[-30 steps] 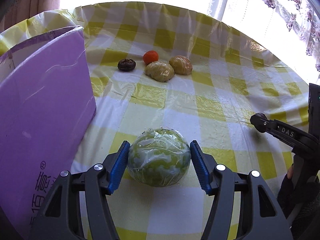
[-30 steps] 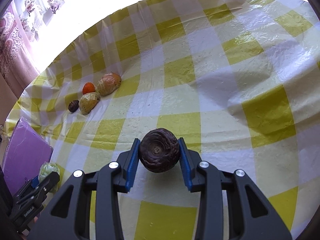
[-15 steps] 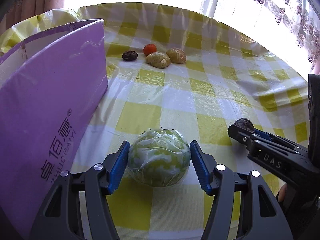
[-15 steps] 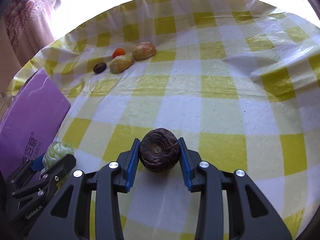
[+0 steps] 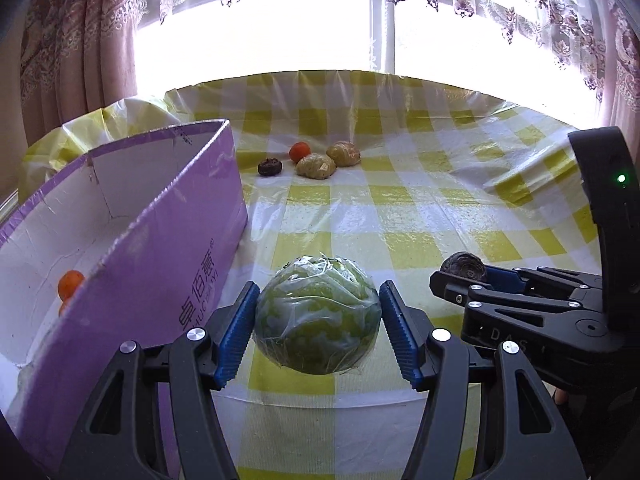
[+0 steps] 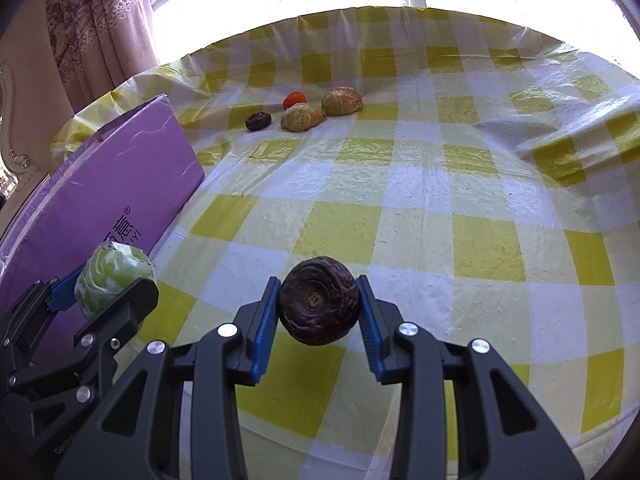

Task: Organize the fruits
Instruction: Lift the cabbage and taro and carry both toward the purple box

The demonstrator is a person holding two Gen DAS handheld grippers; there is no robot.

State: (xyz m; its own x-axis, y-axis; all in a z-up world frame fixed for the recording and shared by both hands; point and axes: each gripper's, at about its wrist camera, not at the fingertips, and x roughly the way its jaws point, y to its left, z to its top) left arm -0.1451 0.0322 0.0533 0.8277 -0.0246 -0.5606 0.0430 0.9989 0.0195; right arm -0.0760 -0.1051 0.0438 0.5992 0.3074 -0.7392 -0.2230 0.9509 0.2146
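We see our left gripper clamped on a round green cabbage wrapped in clear plastic film, its blue ribbed pads pressing both sides of the head, which hangs above the near edge of the yellow-and-white checked plastic tablecloth. Just to the left of it stands an open purple cardboard box with a white interior and printed white characters on its side; inside the box, against the near wall, we can make out a small orange fruit, and a second orange shape below it is mostly hidden by the wall. Our right gripper is closed on a dark brown wrinkled round fruit, held between its blue pads above the cloth; in the left wrist view that gripper sits just to the right of the cabbage, with the dark fruit peeking over its fingers. Far across the table, well apart from both grippers, lies a small cluster: a small dark brown round fruit on the left, a small orange tomato-like fruit behind, and two yellowish-brown lumps wrapped in film touching one another. Beyond the table, patterned pink curtains frame a bright window.
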